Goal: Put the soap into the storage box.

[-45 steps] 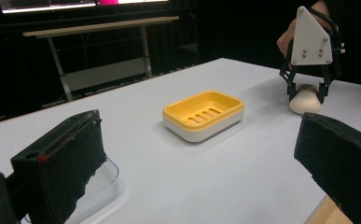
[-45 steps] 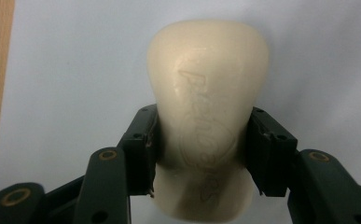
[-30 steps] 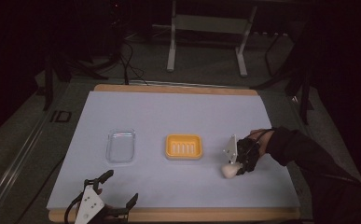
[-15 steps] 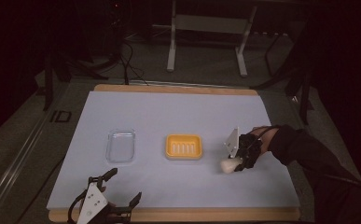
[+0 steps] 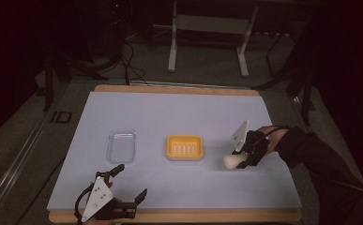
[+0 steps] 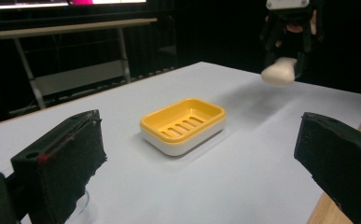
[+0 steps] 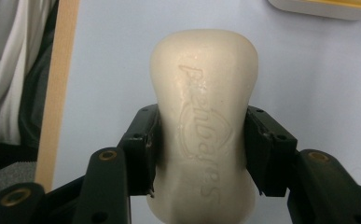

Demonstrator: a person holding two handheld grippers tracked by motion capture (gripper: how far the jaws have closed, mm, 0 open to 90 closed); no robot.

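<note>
Soap bar (image 5: 230, 161) in right hand-held gripper (image 5: 239, 159), now higher off table (image 5: 170, 112).

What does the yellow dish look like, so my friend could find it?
Look at the big white table; near its middle sits a yellow soap dish with slots in its floor and a white base. The clear tray beside it has no colour, and the soap is held above the table.

Bare table (image 5: 179, 112) along far edge; yellow slotted plastic soap dish (image 5: 185, 147) and clear plastic lid (image 5: 121, 146) obstruct mid-table
</note>
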